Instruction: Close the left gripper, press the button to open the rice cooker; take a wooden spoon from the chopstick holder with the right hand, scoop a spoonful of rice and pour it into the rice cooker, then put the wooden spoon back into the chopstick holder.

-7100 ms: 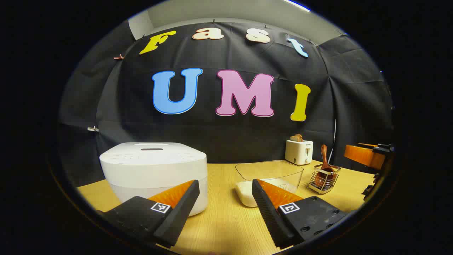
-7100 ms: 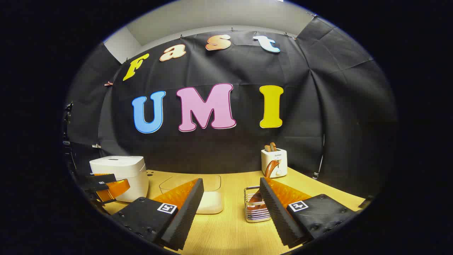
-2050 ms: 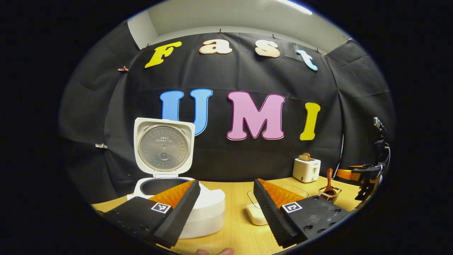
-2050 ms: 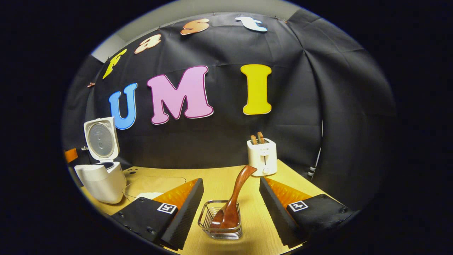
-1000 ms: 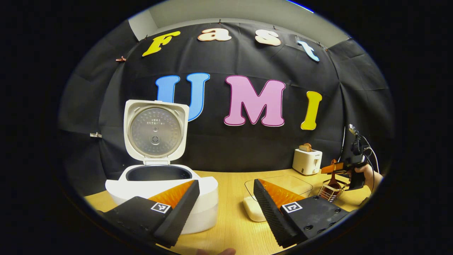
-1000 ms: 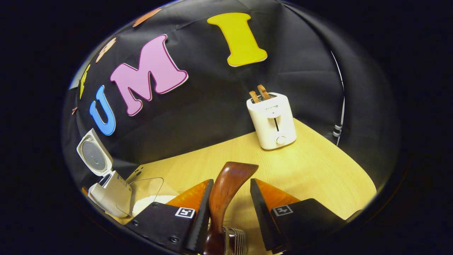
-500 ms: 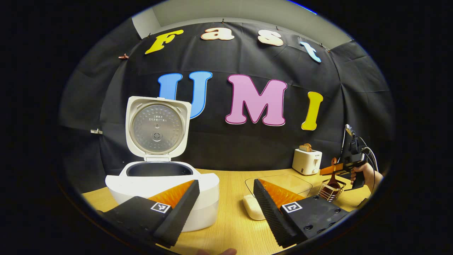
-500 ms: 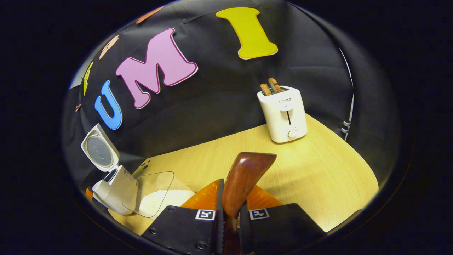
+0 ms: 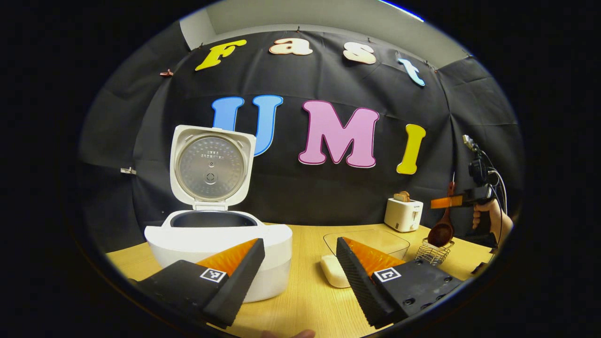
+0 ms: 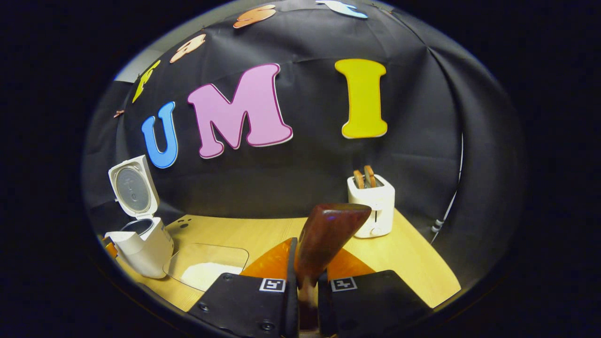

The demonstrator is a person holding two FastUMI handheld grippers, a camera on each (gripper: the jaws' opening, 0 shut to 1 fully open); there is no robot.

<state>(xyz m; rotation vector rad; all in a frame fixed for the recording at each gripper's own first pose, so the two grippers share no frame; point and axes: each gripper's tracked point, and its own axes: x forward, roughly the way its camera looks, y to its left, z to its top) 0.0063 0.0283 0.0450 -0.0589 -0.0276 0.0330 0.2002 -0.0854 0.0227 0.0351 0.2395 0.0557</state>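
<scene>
The right gripper (image 10: 307, 281) is clamped on the wooden spoon (image 10: 324, 234), handle running up toward 12 o'clock. The rice container (image 10: 206, 267) lies at its 10 o'clock, the open rice cooker (image 10: 141, 244) beyond. The left gripper (image 9: 300, 267) idles, jaws wide and empty.

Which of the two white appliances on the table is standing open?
The rice cooker, at the left of the left gripper view: its lid is raised upright, showing the dark pot. The toaster merely holds bread in its slots.

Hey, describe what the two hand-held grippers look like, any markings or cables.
Each hand-held gripper has two wedge-shaped fingers with ridged inner faces on dark blocks carrying small square black-and-white tags. Farther off, the right hand-held gripper shows a camera and thin cables on top.
</scene>
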